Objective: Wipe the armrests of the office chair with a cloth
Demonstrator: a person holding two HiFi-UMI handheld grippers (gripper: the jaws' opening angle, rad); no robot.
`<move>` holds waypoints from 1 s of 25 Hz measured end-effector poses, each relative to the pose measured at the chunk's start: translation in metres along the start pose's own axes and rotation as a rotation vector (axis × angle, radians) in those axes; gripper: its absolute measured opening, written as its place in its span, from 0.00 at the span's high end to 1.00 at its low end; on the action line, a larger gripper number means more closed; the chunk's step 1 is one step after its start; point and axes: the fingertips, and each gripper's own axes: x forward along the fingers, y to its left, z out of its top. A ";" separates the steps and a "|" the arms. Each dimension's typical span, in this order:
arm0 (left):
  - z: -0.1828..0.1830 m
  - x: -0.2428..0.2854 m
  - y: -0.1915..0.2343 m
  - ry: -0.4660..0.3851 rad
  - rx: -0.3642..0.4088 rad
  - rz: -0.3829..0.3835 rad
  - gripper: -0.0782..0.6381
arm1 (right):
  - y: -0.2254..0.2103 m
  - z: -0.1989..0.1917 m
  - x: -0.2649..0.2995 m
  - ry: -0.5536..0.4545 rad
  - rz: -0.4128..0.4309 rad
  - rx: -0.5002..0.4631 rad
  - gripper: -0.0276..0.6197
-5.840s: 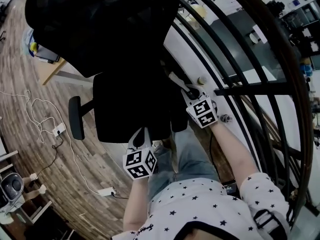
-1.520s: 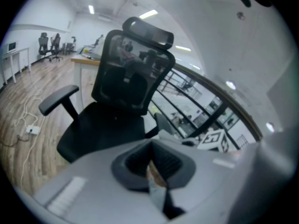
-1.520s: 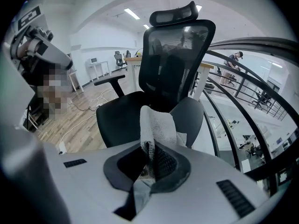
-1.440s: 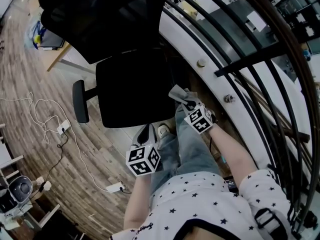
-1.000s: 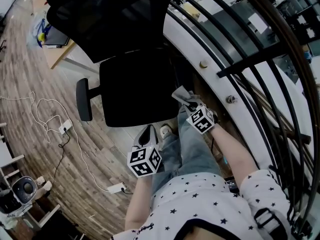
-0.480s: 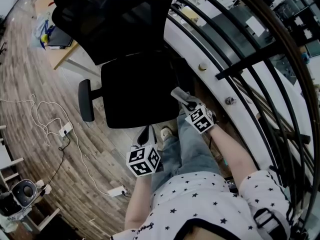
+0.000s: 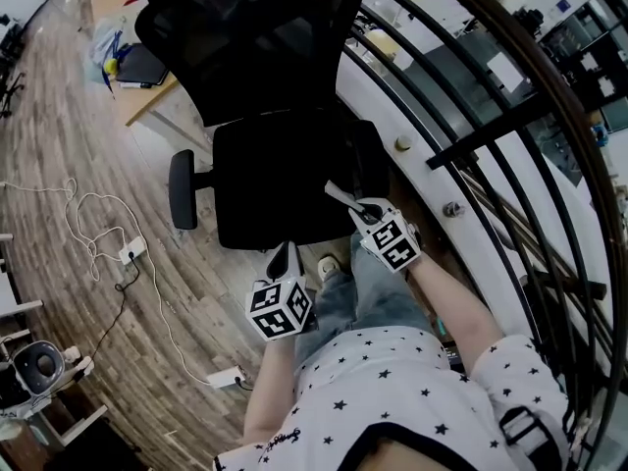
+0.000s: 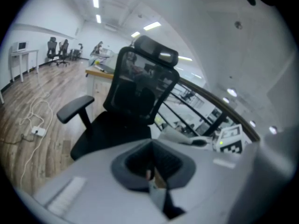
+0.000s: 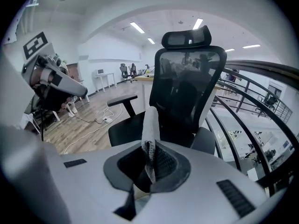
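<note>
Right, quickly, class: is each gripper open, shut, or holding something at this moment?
Left gripper: shut, nothing between its jaws.
Right gripper: shut on the cloth.
</note>
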 end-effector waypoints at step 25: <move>0.035 -0.099 0.134 -0.244 -0.254 0.323 0.88 | 0.125 0.167 0.043 -0.188 0.301 -0.208 0.92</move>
